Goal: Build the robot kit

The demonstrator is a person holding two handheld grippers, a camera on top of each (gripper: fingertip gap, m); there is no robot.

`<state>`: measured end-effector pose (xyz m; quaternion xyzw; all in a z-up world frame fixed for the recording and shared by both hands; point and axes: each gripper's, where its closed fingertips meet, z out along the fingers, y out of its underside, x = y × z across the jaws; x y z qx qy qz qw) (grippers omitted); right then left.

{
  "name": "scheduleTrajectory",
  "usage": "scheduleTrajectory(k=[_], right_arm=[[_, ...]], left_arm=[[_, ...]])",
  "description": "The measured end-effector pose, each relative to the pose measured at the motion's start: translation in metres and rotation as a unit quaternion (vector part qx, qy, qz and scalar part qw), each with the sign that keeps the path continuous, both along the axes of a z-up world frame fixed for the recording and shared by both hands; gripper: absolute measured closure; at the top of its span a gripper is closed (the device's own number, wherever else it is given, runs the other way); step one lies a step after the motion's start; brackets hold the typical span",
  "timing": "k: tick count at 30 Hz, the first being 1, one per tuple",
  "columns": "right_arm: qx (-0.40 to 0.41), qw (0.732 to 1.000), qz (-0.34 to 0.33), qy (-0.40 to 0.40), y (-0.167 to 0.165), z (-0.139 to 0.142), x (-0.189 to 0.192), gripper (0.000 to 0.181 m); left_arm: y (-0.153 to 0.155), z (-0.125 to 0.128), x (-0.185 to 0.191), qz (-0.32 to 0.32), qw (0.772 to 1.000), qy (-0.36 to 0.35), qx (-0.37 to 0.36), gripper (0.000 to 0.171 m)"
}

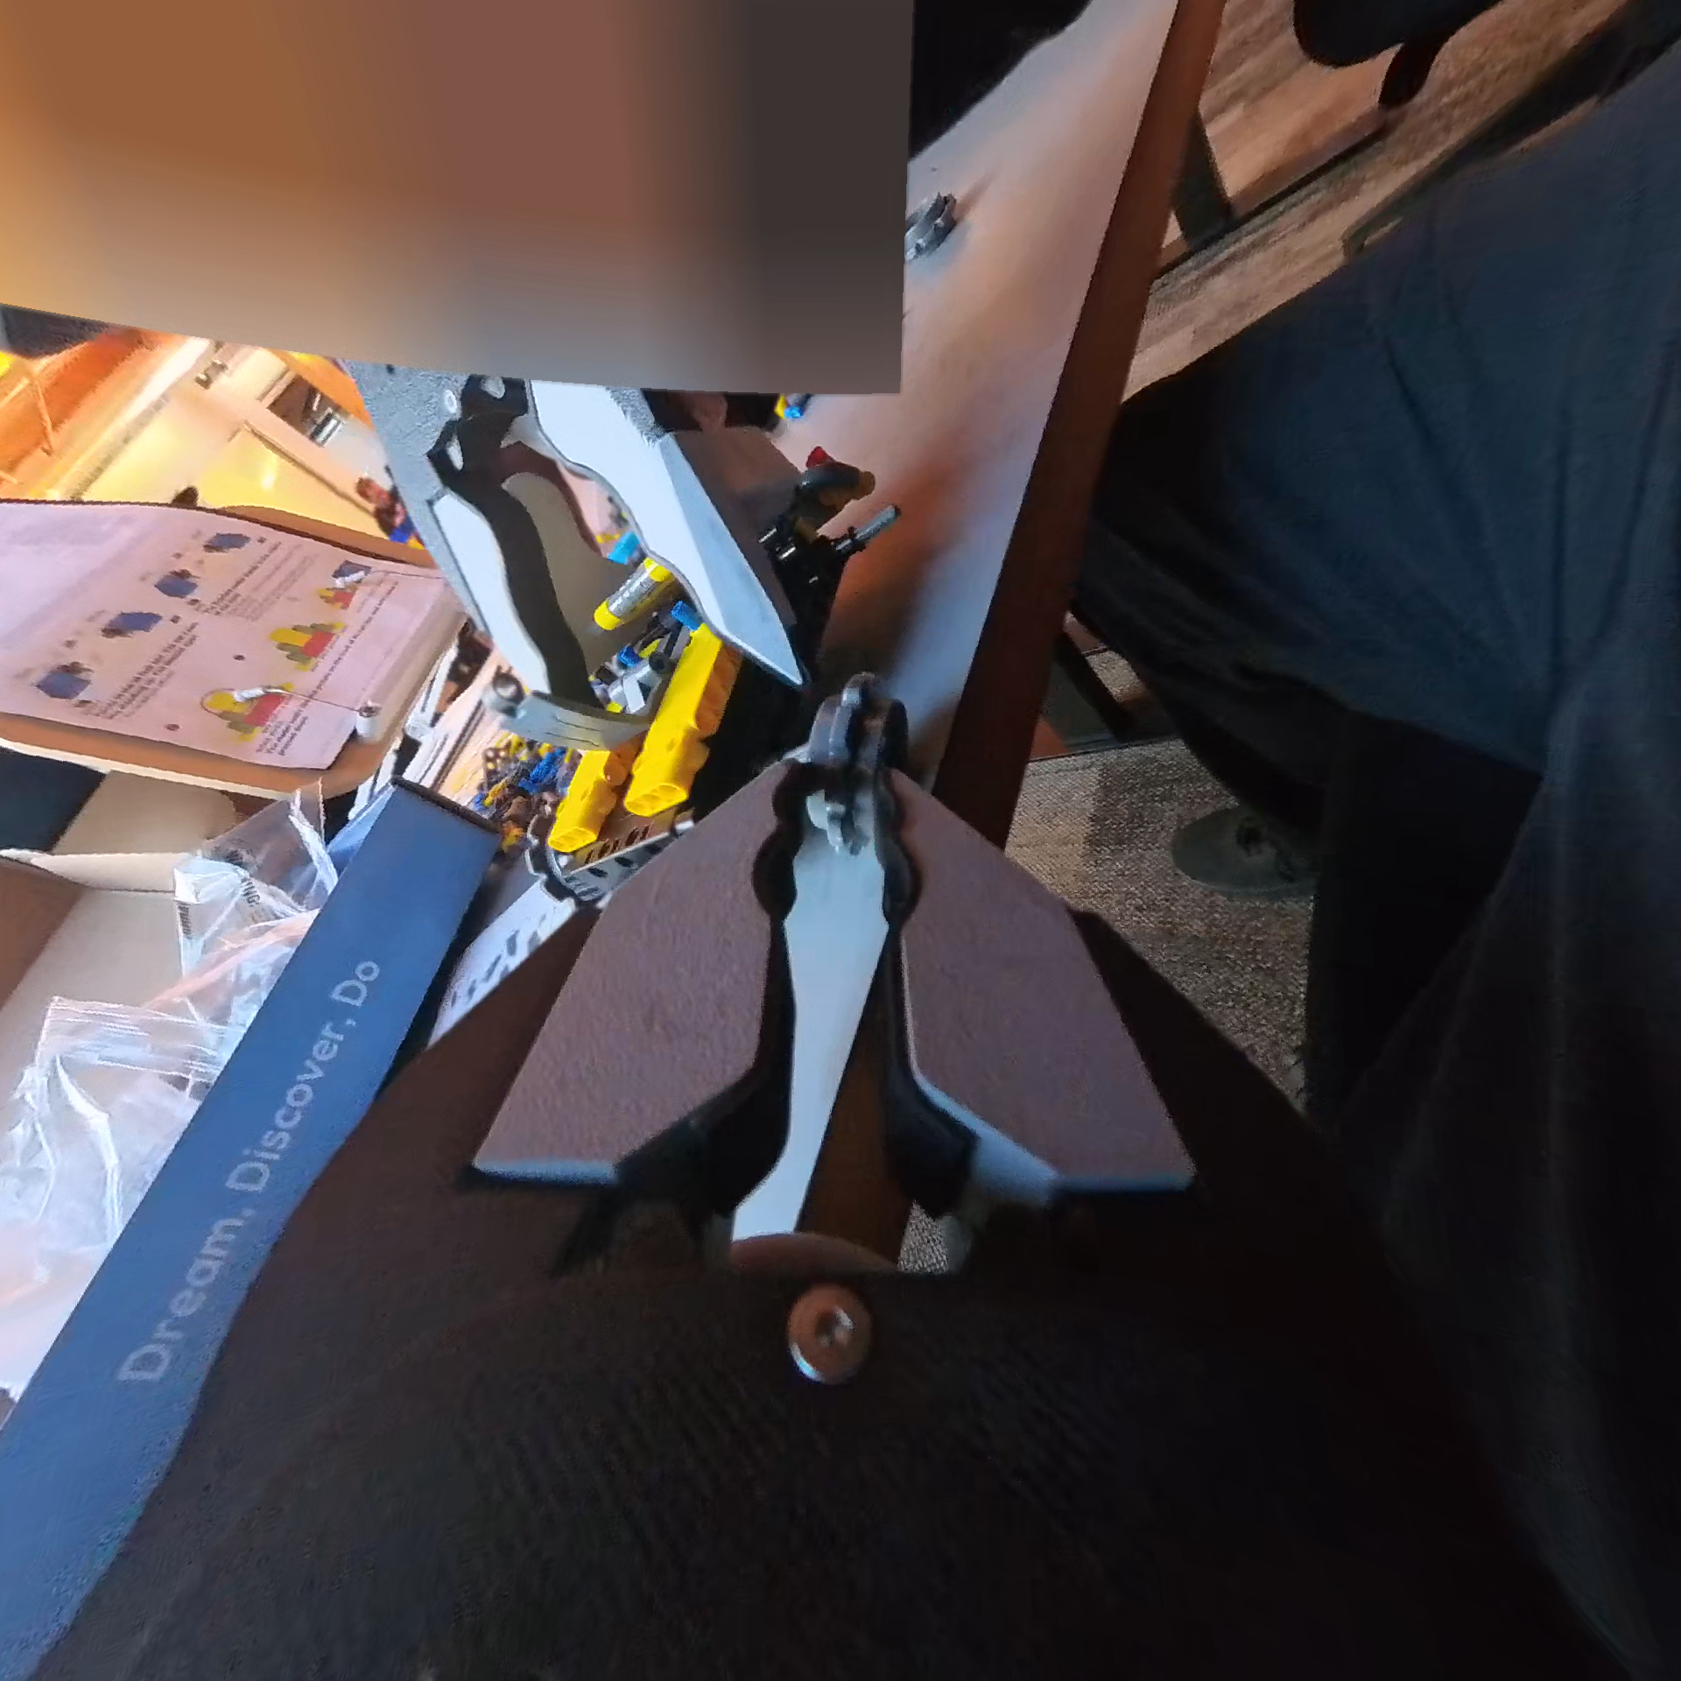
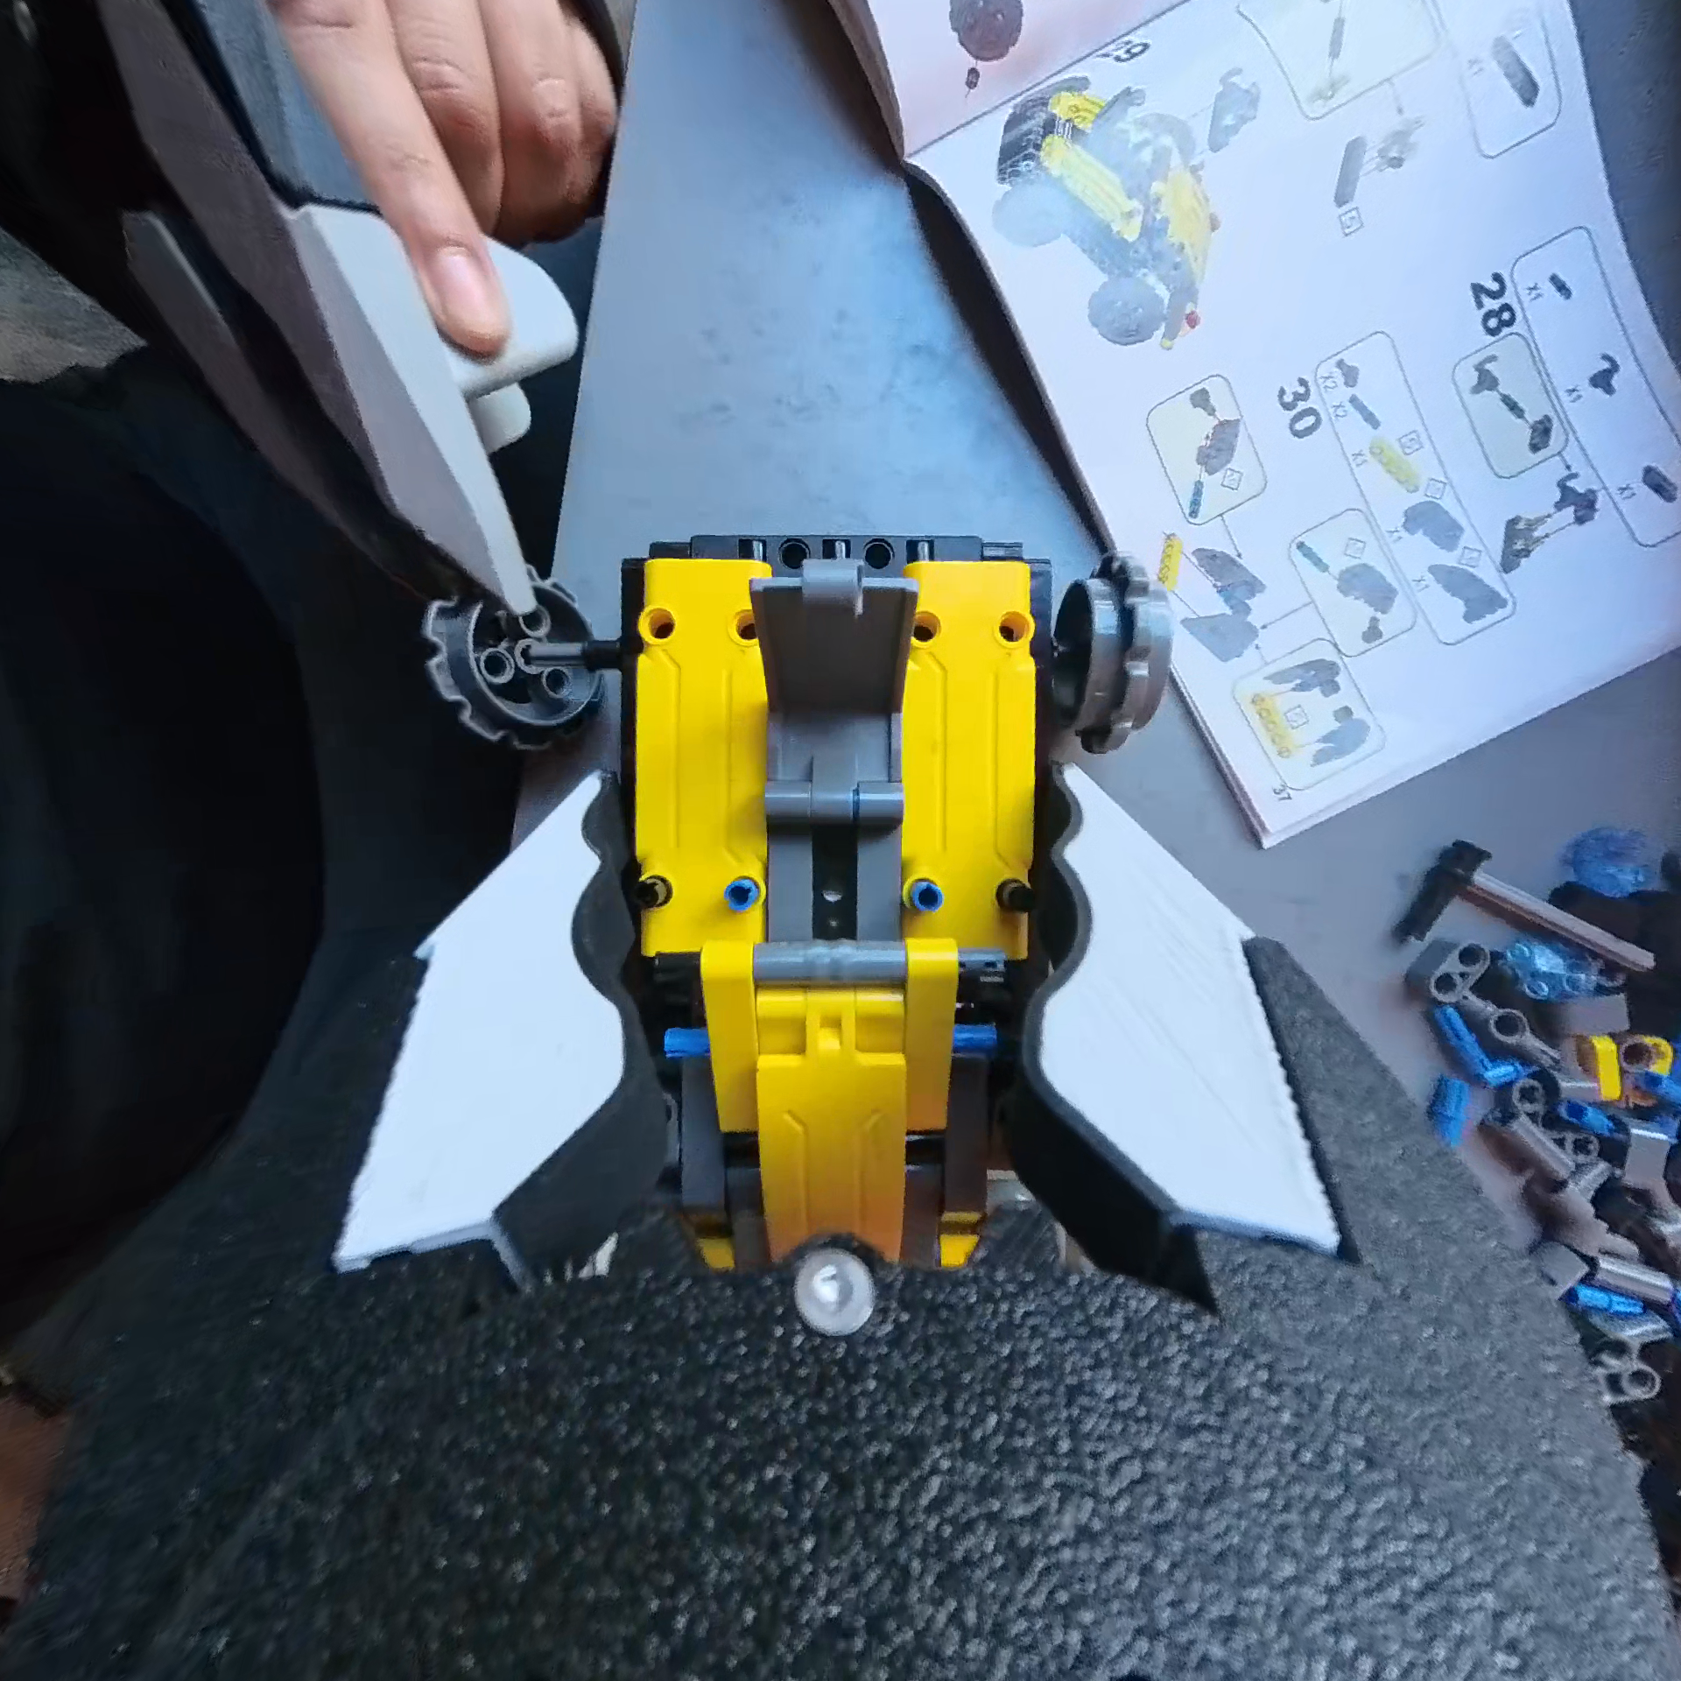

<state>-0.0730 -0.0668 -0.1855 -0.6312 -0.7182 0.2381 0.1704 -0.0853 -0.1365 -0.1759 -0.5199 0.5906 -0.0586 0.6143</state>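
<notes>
The right gripper (image 2: 832, 819) clamps the yellow-and-black brick vehicle model (image 2: 832, 773) at frame centre. The left gripper (image 1: 855, 728) pinches a dark grey wheel hub (image 2: 509, 669) at centre left. An open instruction booklet (image 2: 1319, 364) and loose brick parts (image 2: 1565, 1092) lie on the right.

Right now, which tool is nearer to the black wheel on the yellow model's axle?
Left. The left tool pinches the black wheel itself. The right tool clamps the yellow model, with the axle between it and the wheel.

A blue strap (image 1: 246, 1173) bore pale lettering; an open instruction booklet (image 2: 1364, 382) carried printed step numbers; a second sheet (image 1: 209, 628) showed small print.
</notes>
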Motion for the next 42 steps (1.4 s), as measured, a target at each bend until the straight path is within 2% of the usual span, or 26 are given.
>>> scheduleTrajectory(k=[14, 19, 27, 35, 42], right_arm=[[0.038, 0.999, 0.007, 0.002, -0.0013, -0.0042, -0.0007, 0.090], [0.033, 0.999, 0.006, 0.004, -0.0033, -0.0035, 0.0004, 0.090], [0.030, 1.000, 0.004, 0.001, -0.0038, -0.0030, 0.0019, 0.091], [0.014, 1.000, 0.003, 0.000, -0.0063, -0.0010, 0.0042, 0.091], [0.020, 1.000, -0.003, 0.012, -0.0058, -0.0004, 0.0060, 0.092]], left_arm=[[-0.0023, -0.0018, 0.0027, 0.004, 0.999, 0.026, 0.035, 0.160], [-0.0026, -0.0028, 0.0030, 0.015, 0.996, 0.058, 0.072, 0.160], [-0.0022, -0.0024, 0.0048, 0.020, 0.996, 0.068, 0.047, 0.160], [-0.0017, -0.0022, 0.0071, 0.038, 0.991, 0.121, 0.047, 0.160], [0.0000, -0.0021, 0.0067, 0.058, 0.990, 0.125, 0.006, 0.161]])
